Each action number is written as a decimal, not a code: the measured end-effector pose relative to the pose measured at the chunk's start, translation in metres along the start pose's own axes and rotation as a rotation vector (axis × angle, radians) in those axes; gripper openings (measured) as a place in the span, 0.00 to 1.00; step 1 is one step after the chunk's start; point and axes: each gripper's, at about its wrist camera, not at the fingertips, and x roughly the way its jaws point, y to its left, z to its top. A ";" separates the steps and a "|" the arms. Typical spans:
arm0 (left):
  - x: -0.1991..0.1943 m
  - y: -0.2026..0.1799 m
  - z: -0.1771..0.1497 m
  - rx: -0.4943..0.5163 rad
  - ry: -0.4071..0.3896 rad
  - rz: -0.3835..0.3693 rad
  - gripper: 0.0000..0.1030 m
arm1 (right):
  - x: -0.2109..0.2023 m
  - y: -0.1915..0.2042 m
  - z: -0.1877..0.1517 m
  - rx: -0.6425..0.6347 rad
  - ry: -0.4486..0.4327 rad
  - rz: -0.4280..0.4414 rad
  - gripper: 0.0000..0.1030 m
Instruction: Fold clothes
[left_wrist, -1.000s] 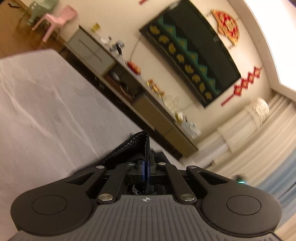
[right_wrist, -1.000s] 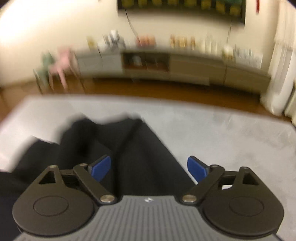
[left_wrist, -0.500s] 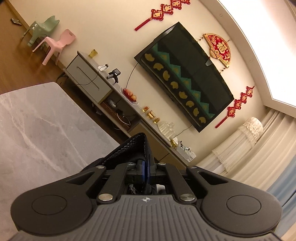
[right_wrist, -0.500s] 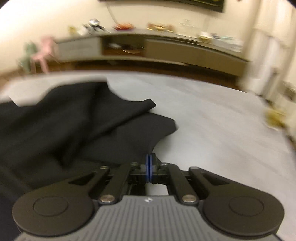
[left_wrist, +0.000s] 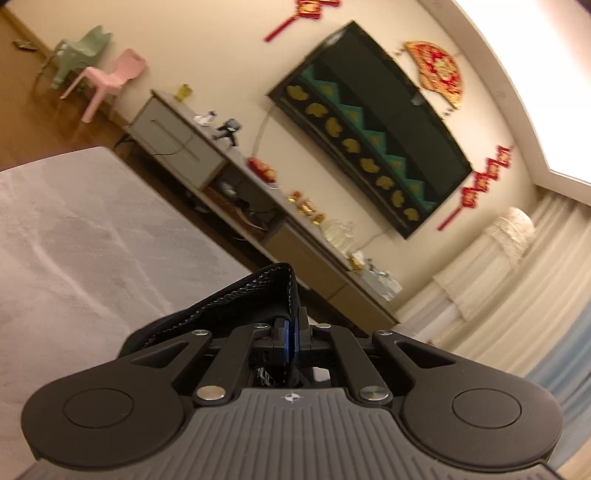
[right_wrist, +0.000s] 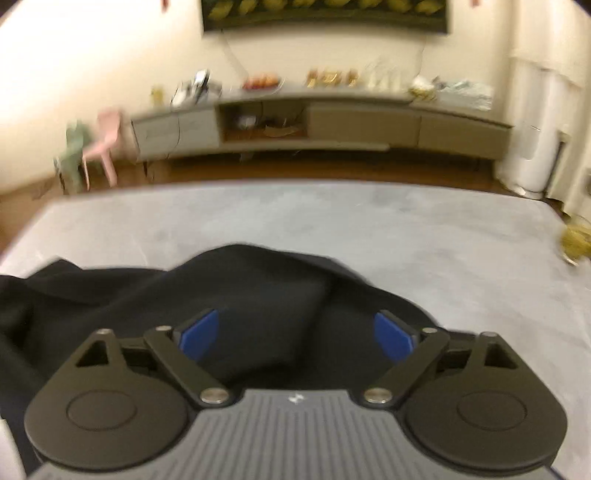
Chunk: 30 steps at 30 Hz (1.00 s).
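Mid-fold: my left gripper (left_wrist: 291, 332) clamps a hem of the black garment (right_wrist: 258, 295) while my right gripper (right_wrist: 295, 338), jaws opening, needs a fresh edge to pinch

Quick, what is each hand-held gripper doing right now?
Left hand-held gripper: shut on the black garment's stitched edge.
Right hand-held gripper: jaws opening wide, holding nothing, above the garment.

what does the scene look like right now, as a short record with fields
garment: black garment, rumpled on the table
surface: grey table
left gripper: shut on a stitched black hem, lifted above the table
right gripper: jaws opening, over the garment, pads not pressing it
background: low tv cabinet, pink chair, green chair
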 end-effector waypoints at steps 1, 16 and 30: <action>-0.001 0.006 0.002 -0.013 -0.005 0.012 0.01 | 0.022 0.006 0.006 -0.033 0.017 -0.050 0.90; -0.044 -0.016 0.036 0.124 -0.306 -0.183 0.01 | -0.037 -0.007 0.113 -0.036 -0.382 -0.017 0.01; 0.086 0.007 -0.035 0.035 0.235 0.086 0.61 | -0.007 -0.084 -0.012 0.157 0.023 -0.085 0.67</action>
